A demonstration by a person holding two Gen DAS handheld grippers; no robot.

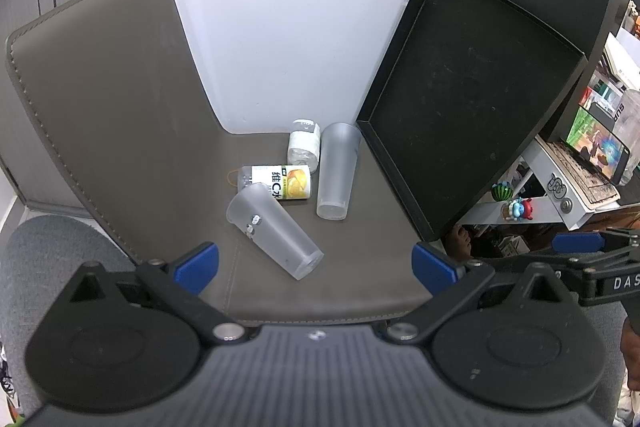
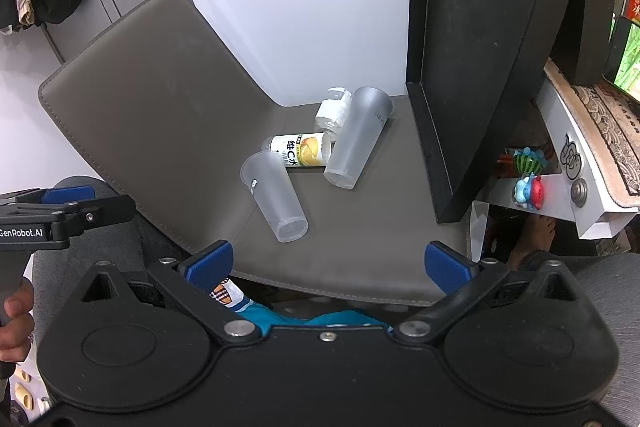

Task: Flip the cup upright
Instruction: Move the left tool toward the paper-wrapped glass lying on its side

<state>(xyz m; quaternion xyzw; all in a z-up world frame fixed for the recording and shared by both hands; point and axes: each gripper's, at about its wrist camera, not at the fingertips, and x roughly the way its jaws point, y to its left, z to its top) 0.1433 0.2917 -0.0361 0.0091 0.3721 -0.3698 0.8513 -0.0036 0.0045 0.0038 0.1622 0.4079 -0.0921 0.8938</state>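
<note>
Both sets of fingers stood spread wide and gripped nothing: the left gripper and the right gripper were each held back at the near edge of the surface, clear of everything on it. The nearer frosted cup lay on its side just ahead of the left gripper, base toward the grippers and open mouth pointing away to the left; it touched, or very nearly touched, the yellow-labelled bottle behind its rim. A second frosted cup also lay on its side further back, beside a white-labelled bottle. In my judgement the step in hand was the approach to the nearer cup. It would be done well by closing across the mid-body, square to the cup's long axis, with light pressure, since the thin plastic wall looked liable to flex and slip; the base should then be swung down onto bare mat on the near side, away from the bottles. The surface was a grey stitched leather-like mat, curving up against a white wall. A large black tray leaned upright at the right. A door with a dark handle stood at the back left, and a cluttered white shelf with small figurines lay beyond the tray.
</note>
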